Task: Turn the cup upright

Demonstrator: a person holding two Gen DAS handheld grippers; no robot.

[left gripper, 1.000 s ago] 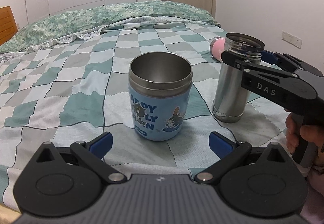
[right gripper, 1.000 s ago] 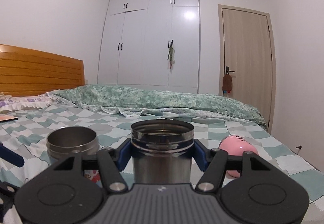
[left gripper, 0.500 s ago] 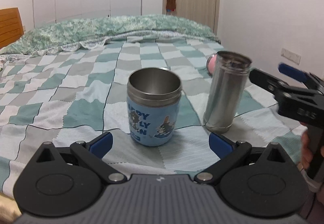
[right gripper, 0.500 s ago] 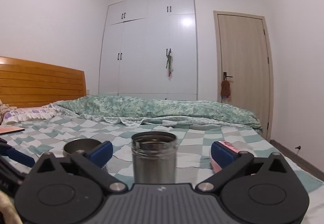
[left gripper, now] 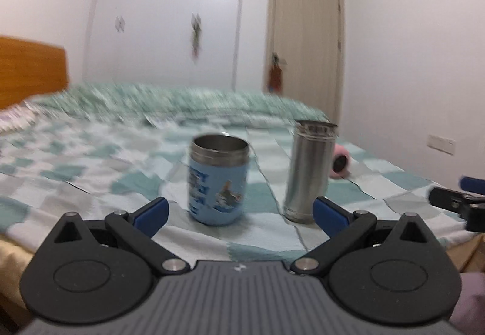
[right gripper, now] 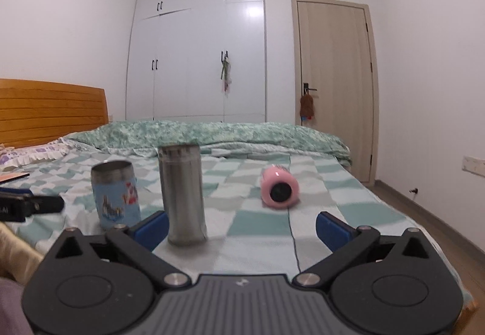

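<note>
**Two cups upright, one on its side**

On the checked quilt [right gripper: 257, 222] we found three cups. Our blue cup [left gripper: 217, 183] stood upright with its steel mouth open to the ceiling, cartoon print on its wall. Just beside it, to its right, stood the steel cup [left gripper: 309, 171], also upright and mouth up, taller and narrower. Behind that one the pink cup [right gripper: 279, 191] lay on its side, its dark round end turned toward our right camera, well apart from the other two.

We held the left gripper [left gripper: 239, 210] low at the near edge of the bed, its blue fingers [left gripper: 151, 212] spread wide with nothing between them; the blue cup sat beyond the tips, untouched. We held the right gripper [right gripper: 242, 226] the same way, fingers [right gripper: 332, 229] spread wide and clasping nothing. From its camera the steel cup stood just past the left fingertip and the pink cup lay farther off, between the two tips as we saw it.

Much of the left view was smeared by blur. Behind the bed we saw the wardrobe [right gripper: 197, 56], the door [right gripper: 333, 86] and the headboard [right gripper: 51, 110]
</note>
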